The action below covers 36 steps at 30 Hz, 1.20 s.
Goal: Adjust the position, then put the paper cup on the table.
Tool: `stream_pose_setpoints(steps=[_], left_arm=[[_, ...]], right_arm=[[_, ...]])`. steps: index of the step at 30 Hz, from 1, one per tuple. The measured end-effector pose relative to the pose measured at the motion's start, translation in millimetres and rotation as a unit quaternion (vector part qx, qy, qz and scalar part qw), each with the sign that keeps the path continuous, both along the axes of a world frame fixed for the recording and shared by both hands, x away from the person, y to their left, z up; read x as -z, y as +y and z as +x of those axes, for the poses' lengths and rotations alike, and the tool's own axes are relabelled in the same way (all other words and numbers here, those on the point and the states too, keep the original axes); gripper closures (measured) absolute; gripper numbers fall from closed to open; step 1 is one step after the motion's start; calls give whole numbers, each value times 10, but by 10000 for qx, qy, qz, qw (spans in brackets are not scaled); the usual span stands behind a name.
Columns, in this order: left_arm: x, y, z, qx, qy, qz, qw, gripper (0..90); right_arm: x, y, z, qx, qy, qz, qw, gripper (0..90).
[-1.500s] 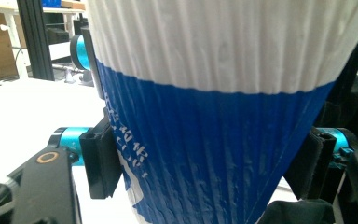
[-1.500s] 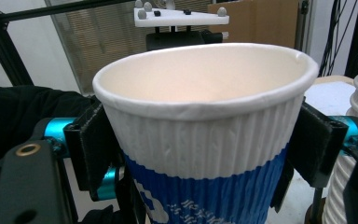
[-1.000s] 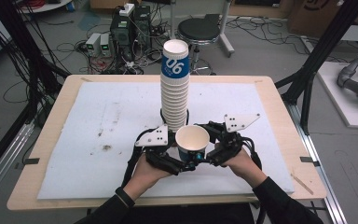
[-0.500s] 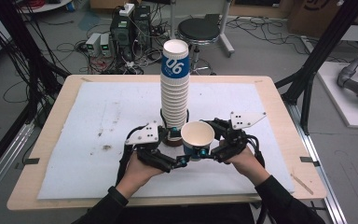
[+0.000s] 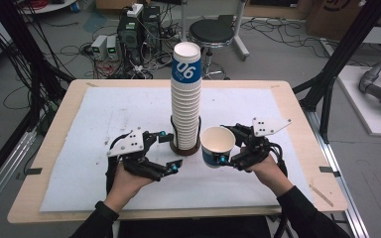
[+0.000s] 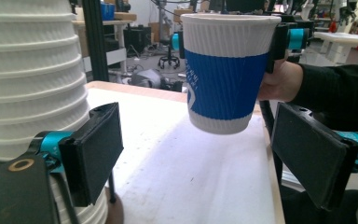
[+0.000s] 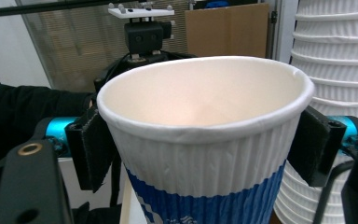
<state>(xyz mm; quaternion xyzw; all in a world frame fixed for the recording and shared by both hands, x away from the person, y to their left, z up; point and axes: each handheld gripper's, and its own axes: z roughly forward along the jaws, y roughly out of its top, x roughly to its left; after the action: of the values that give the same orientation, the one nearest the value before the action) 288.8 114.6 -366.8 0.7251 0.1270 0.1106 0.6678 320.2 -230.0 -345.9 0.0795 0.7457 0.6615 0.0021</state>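
cup (image 5: 217, 146): light, thin paper, crushes easily; my right gripper (image 5: 232, 147) pinches it just under the rim.
left gripper (image 5: 167, 154): jaws just opened, spread, nothing between.

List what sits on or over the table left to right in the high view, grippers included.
left gripper, jaws open with nothing between them → tall stack of paper cups → single paper cup, upright and gripped → right gripper closed on that cup, all above the white mat.

stack of cups (image 5: 185, 99): set on the table (image 5: 297, 119), mid-width
single cup (image 5: 218, 145): held right of the stack, off the table
left gripper (image 5: 167, 152): placed left of the stack's base
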Motion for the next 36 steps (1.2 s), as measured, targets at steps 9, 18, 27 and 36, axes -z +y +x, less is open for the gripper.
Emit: stream_pose_setpoints(steps=[9,18,27,36], left_arm=[[17,112,-16,-207,-129,79,9997,166],[109,127,32,-291,5,145,9995,166],[103,85,23,-233,-7,125,9996,166],[102,69,25,-215,-29,141,9997,166]], right_arm=[[36,-81,36,153,-33,34,9999,204],[46,-78,49,201,12,41,9998,204],[42,-87,46,193,-26,51,9998,204],[22,-120,31,231,-84,104,9996,204]])
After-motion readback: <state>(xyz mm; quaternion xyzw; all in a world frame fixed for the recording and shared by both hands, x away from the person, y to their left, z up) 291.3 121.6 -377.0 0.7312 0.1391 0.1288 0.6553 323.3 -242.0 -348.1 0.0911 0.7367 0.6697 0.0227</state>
